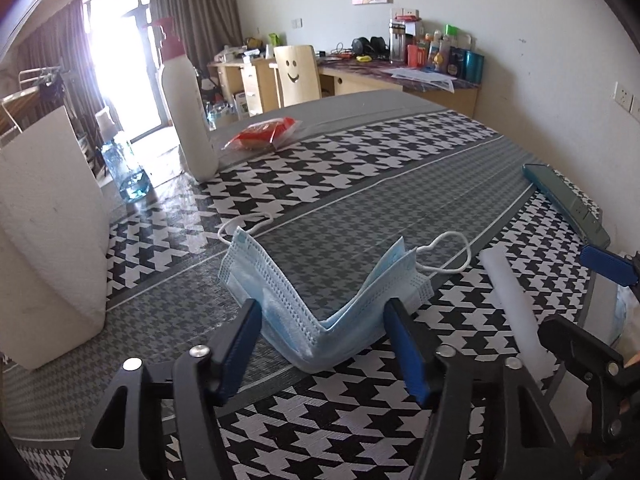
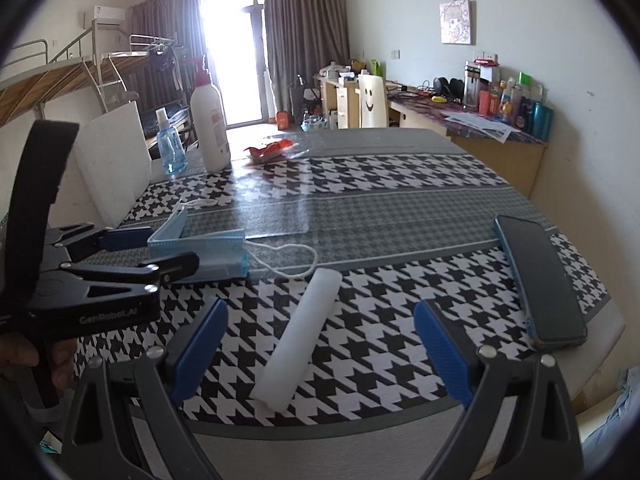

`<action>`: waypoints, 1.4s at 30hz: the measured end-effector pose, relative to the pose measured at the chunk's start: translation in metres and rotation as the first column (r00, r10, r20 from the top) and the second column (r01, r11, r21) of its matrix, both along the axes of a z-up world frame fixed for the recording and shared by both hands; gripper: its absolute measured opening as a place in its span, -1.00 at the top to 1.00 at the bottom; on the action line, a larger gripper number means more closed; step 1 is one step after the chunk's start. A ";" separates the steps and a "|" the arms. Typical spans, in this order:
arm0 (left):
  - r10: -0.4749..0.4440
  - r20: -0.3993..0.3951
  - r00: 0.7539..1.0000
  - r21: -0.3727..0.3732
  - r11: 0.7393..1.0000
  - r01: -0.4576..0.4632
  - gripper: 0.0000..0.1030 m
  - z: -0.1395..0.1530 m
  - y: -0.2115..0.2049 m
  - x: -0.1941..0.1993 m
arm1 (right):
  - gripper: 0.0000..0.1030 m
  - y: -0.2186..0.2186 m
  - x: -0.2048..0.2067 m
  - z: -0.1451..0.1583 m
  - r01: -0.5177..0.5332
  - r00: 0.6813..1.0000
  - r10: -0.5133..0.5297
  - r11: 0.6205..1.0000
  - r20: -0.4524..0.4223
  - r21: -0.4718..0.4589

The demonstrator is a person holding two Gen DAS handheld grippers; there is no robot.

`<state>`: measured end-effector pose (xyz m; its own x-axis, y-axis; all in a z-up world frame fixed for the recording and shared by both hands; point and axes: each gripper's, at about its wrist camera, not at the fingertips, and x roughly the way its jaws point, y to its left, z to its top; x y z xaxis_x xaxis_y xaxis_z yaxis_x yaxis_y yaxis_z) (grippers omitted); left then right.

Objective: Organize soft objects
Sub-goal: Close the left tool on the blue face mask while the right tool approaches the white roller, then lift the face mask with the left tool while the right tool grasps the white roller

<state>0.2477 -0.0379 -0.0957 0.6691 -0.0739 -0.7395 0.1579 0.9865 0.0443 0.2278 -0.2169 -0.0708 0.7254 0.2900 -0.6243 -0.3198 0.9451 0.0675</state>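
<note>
So progress check: barely started, I'd say. The pale blue pleated face mask with white ear loops (image 1: 320,312) sits buckled into a V on the houndstooth-patterned worktop (image 1: 360,152), and the left claw (image 1: 324,344) has its blue pads on either side of the fold. The pads look like they're squeezing the mask's flanks, so I'd call that a grip, though nothing is lifted yet. The right claw (image 2: 320,352) hangs wide open over the white foam cylinder (image 2: 298,336), which lies on the worktop between the fingers without touching either. The dark smartphone (image 2: 540,280) lies off to the right near the edge. Nothing looks sorted so far: both the mask and the foam still need moving somewhere.
</note>
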 end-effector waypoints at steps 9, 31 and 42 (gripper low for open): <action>-0.009 -0.022 1.000 -0.020 1.000 0.009 0.40 -0.006 0.002 0.002 | -0.87 -0.001 0.001 -0.004 0.001 1.000 -0.002 1.000 -0.020 -0.006; -0.053 0.057 0.997 -0.098 0.994 0.058 0.76 0.021 0.005 -0.026 | -0.46 0.021 -0.003 -0.011 0.027 0.997 -0.032 0.998 -0.070 -0.063; -0.037 0.081 0.996 -0.105 0.993 0.046 0.76 0.026 0.011 -0.038 | -0.22 0.034 -0.006 -0.014 0.024 0.996 -0.032 0.995 -0.081 -0.092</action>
<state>0.2095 -0.0271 -0.0693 0.7194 -0.1786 -0.6712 0.1992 0.9788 -0.0470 0.2218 -0.1830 -0.0851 0.6772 0.2098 -0.7053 -0.2900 0.9570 0.0062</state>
